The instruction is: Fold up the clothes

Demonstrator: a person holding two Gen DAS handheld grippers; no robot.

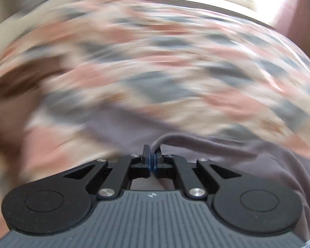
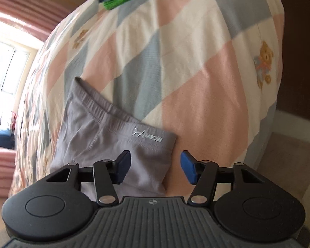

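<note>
Left gripper [image 1: 153,161]: your jaws are pinched together on a hem of the grey garment [image 1: 227,150].
Right gripper [image 2: 155,165]: your jaws stand apart, just above the garment's near right corner.
Grey garment [image 2: 105,136]: folded on the checked quilt [image 2: 196,72], waistband far.
Left view: quilt blurred.

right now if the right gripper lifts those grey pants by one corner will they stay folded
Probably not. The grey pants look thin and creased, so they would likely droop and unfold. In the left gripper the pinched edge already hangs in a soft curve. They seem light.
</note>
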